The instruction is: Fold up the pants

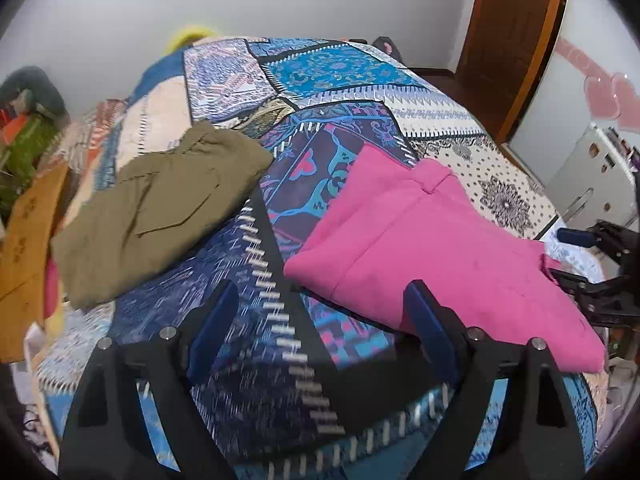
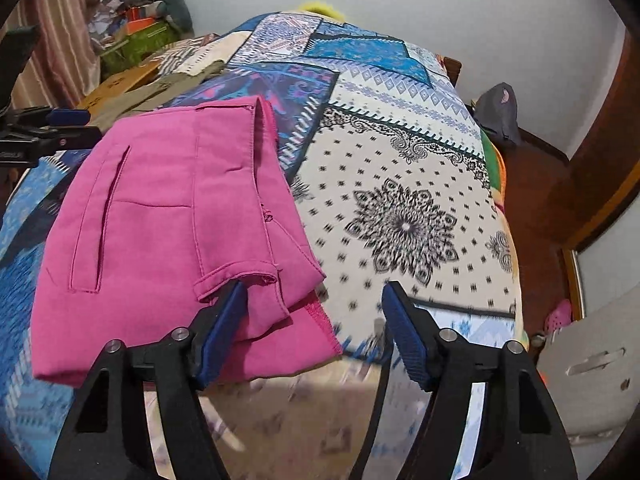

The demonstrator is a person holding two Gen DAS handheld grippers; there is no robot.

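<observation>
Folded pink pants (image 1: 432, 256) lie on the patterned bedspread (image 1: 320, 68), right of centre in the left wrist view. In the right wrist view the pink pants (image 2: 168, 224) lie left of centre, pocket slit up. My left gripper (image 1: 324, 304) is open and empty, above the bedspread just left of the pants. My right gripper (image 2: 314, 304) is open and empty at the pants' near right corner; its left finger (image 2: 224, 328) overlaps the pink cloth. The right gripper also shows in the left wrist view (image 1: 592, 264), at the pants' right edge.
Folded olive pants (image 1: 160, 208) lie on the bed to the left. A cardboard box (image 1: 28, 248) and clutter stand at the bed's left side. A wooden door (image 1: 516, 40) and a white appliance (image 1: 592, 176) are on the right. The bedspread (image 2: 408, 216) continues right of the pink pants.
</observation>
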